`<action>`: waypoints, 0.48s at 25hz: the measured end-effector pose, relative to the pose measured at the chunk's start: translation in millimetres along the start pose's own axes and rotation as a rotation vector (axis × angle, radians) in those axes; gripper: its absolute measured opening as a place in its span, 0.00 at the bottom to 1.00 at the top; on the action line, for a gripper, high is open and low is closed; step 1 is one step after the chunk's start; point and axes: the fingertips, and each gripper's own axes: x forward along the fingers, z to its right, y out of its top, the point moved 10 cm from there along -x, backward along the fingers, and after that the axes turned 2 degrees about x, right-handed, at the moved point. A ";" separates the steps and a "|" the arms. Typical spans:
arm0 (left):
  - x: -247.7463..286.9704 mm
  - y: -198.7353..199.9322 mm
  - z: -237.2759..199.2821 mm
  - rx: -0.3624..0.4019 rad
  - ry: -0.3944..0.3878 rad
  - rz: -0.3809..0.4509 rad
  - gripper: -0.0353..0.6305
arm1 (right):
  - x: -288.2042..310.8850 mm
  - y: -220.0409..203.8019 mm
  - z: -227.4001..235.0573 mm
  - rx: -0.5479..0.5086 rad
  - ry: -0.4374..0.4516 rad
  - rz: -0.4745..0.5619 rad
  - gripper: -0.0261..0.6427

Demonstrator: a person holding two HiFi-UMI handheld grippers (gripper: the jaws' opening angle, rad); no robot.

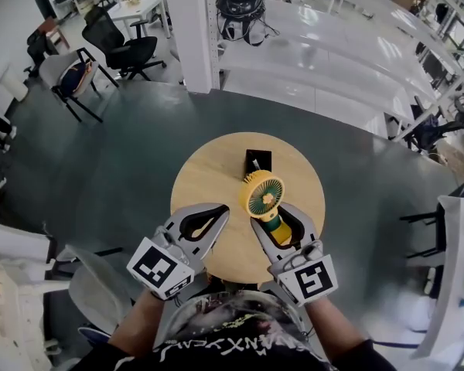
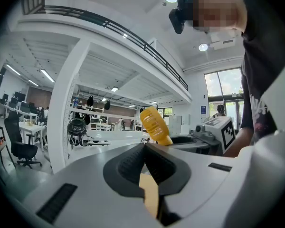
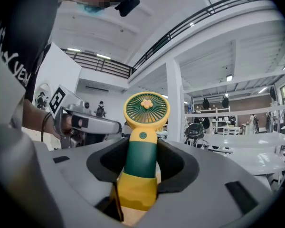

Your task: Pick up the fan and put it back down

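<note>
A small hand fan [image 1: 263,196] with a yellow head, green handle and yellow base is lifted over the round wooden table [image 1: 209,168]. My right gripper [image 1: 273,213] is shut on its handle. The right gripper view shows the fan [image 3: 146,110] upright, with the dark pads [image 3: 173,163] pressing the green handle from both sides. My left gripper [image 1: 220,216] hovers over the table's near left edge, jaws together and nothing between them. In the left gripper view its pads [image 2: 133,163] meet at the tips, and the fan's yellow back [image 2: 155,126] shows beyond them to the right.
A small black box [image 1: 257,159] stands on the table behind the fan. Beyond the table are a white pillar [image 1: 193,29], a large black floor fan [image 1: 240,6], office chairs [image 1: 127,49] at the left and long white benches [image 1: 332,45] at the right.
</note>
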 end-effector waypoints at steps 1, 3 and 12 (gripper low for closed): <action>0.3 0.8 -0.1 0.000 -0.001 0.001 0.08 | -2.7 4.2 -1.1 -0.003 0.010 0.020 0.31; 1.0 1.7 -0.1 0.001 -0.003 0.002 0.08 | -8.0 11.4 -3.2 -0.010 0.024 0.053 0.31; 5.6 3.6 -0.1 -0.005 -0.013 0.011 0.08 | -14.2 18.2 -0.3 -0.017 0.023 0.094 0.31</action>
